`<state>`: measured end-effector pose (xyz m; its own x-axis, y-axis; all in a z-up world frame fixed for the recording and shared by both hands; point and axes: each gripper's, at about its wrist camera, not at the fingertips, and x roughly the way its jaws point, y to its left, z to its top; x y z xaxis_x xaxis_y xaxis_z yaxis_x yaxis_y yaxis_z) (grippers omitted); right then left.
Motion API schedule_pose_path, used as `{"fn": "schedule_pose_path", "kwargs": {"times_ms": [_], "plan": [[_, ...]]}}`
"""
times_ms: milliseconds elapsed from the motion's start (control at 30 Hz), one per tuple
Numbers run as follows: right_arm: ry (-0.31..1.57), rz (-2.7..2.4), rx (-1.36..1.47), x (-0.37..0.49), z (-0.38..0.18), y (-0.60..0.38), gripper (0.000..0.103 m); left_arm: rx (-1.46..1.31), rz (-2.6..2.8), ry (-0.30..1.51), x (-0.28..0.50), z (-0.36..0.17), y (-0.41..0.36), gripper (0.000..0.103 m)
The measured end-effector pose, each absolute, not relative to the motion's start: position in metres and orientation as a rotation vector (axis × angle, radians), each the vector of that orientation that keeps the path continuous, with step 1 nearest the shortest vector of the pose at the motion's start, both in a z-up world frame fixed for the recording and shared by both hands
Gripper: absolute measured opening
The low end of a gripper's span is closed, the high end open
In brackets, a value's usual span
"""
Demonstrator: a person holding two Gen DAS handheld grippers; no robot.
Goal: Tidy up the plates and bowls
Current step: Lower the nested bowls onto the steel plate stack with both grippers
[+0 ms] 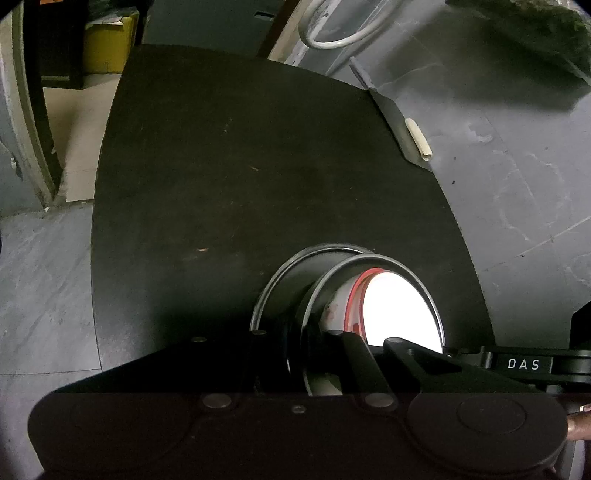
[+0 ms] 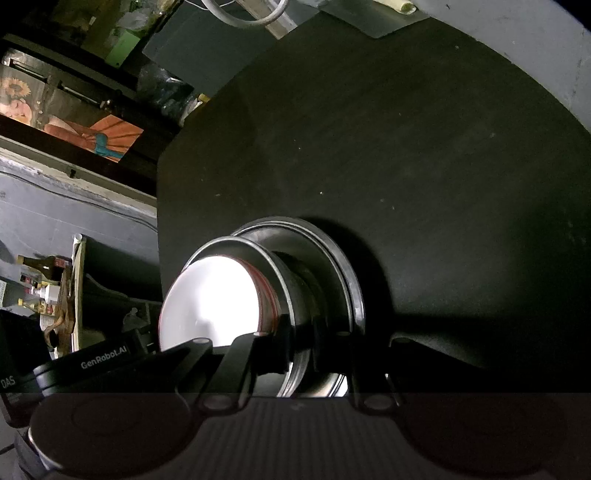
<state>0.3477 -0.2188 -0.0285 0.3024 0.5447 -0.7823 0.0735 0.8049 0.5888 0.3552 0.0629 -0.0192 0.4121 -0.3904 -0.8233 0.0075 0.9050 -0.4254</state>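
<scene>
Stack: a round steel plate with a raised rim (image 1: 273,291) sits on the dark round tabletop (image 1: 240,166); a steel bowl (image 1: 373,260) stands on it, and a white bowl with a red rim (image 1: 399,310) is nested inside that one.
Your left tongs: the left gripper (image 1: 321,332) is clenched on the wall of the steel bowl, one black finger inside the bowl, the other outside it.
Your right tongs: the right gripper (image 2: 301,325) is likewise clamped on the steel bowl (image 2: 284,273), at the opposite side, with the white bowl (image 2: 210,299) just to its left in that view.
Contact: you cannot tell from either view whether the steel bowl rests on the plate (image 2: 332,243) or is lifted clear of it.
Table surroundings: grey stone floor (image 1: 517,166) lies around the tabletop, a loop of white cable (image 1: 332,33) at its far edge, and a small cream-coloured roll (image 1: 417,138) on a grey sheet just beside the table's edge.
Your hand: a fingertip shows at the lower right edge of the left view.
</scene>
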Motion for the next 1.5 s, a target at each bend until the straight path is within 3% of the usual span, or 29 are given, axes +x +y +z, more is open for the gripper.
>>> {"fn": "schedule_pose_path", "kwargs": {"times_ms": [1500], "plan": [[1.142, 0.292, 0.493, 0.33, -0.026, -0.203, 0.016, -0.303, -0.211, 1.068, 0.342, -0.015, 0.052, 0.013]]}}
